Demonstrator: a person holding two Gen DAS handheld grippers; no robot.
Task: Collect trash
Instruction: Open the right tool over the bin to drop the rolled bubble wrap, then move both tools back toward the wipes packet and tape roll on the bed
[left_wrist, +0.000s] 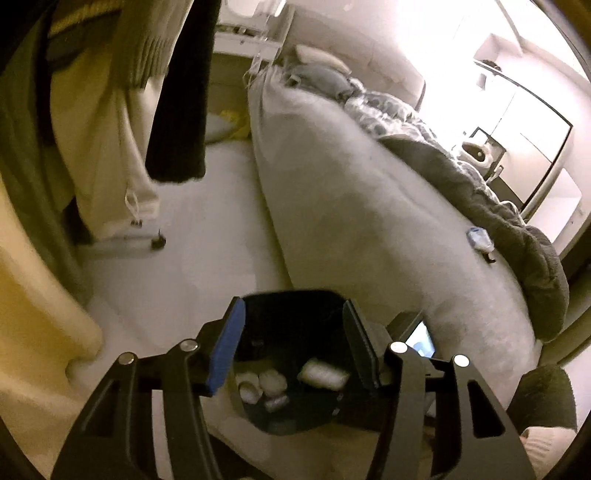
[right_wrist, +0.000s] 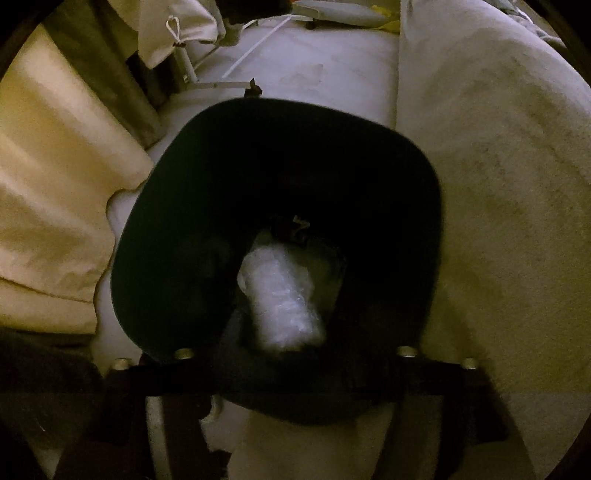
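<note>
Left wrist view: left gripper (left_wrist: 293, 345) spread wide over the black bin (left_wrist: 291, 369) with white trash (left_wrist: 323, 376) inside. Right gripper (right_wrist: 291, 332): too dark, cannot tell. No readable writing.

My left black two-finger gripper with blue pad (left_wrist: 293, 345) sits low centre of its frame, jaws spread wide. My right black gripper (right_wrist: 291, 354), bottom centre, too dark to read.

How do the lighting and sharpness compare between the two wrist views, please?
Left wrist view: the window side at upper right is blown out white, while the bin stays readable. Right wrist view: dim and soft, the bin nearly black, only the crumpled plastic catching light.
</note>
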